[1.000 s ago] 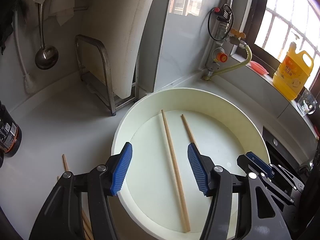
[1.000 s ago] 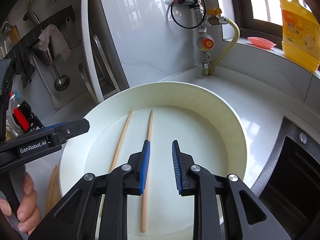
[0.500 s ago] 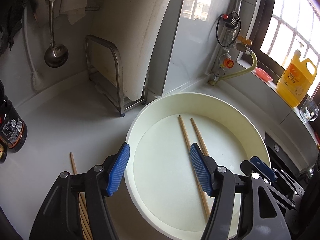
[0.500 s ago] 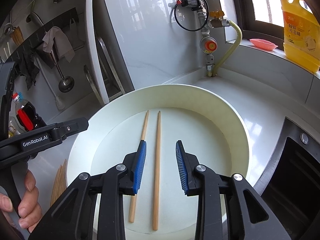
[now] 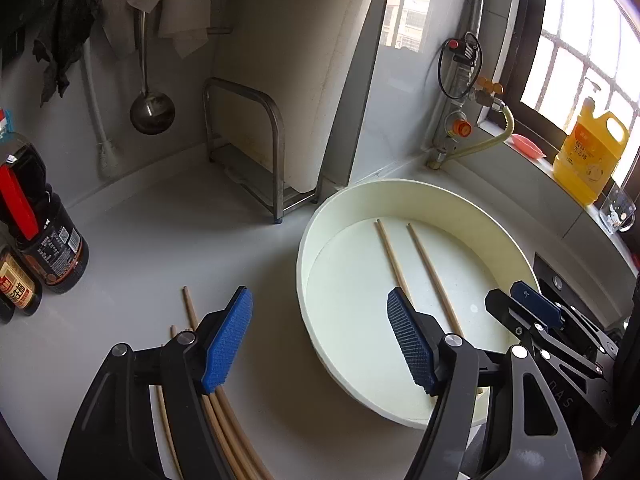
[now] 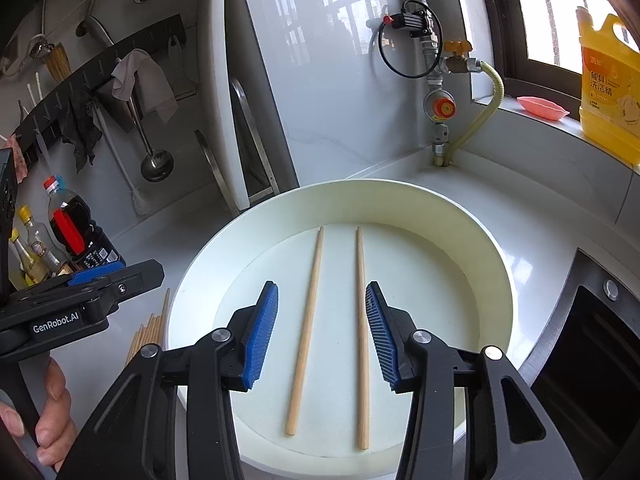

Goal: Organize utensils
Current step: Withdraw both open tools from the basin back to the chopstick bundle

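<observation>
1. Left gripper (image 5: 320, 344), in its own wrist view, has jaws opening with nothing between the pads; it hangs over the counter (image 5: 160, 240) between the loose chopsticks (image 5: 216, 420) and the cream tray (image 5: 316, 216). That bundle lies outside the tray, so sorting looks barely begun; its count is hard to tell under the finger.

2. Right gripper (image 6: 320, 336), in its wrist view, is opening too, empty above the tray. Two chopsticks (image 6: 308, 320) lie inside, nearly parallel, apart, long axes running away from the camera, narrow tips far.
</observation>
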`<action>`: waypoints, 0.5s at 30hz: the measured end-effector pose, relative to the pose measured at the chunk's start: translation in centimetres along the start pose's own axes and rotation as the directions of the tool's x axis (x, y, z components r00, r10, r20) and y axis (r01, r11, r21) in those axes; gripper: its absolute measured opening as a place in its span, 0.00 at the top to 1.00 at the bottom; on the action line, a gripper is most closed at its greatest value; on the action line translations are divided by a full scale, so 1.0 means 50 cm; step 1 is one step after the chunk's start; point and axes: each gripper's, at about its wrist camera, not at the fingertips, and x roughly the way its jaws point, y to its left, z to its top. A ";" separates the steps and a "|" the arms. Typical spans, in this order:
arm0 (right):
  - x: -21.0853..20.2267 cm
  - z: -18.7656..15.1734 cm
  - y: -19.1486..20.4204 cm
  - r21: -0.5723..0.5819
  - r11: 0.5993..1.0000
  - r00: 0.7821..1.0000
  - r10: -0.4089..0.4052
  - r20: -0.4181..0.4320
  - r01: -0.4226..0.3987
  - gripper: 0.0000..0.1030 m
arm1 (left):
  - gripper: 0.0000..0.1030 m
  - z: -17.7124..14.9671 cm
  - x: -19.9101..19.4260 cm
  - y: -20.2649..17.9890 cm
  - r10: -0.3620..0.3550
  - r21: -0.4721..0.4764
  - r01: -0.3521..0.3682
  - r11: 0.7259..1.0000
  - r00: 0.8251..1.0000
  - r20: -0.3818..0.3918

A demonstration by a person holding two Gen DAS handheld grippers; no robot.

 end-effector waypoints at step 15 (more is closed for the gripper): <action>-0.022 -0.038 0.135 -0.115 0.987 0.994 0.107 -0.025 -0.109 0.48 | 0.25 -0.110 -0.118 0.156 0.106 -0.089 -0.106 0.990 0.994 -0.005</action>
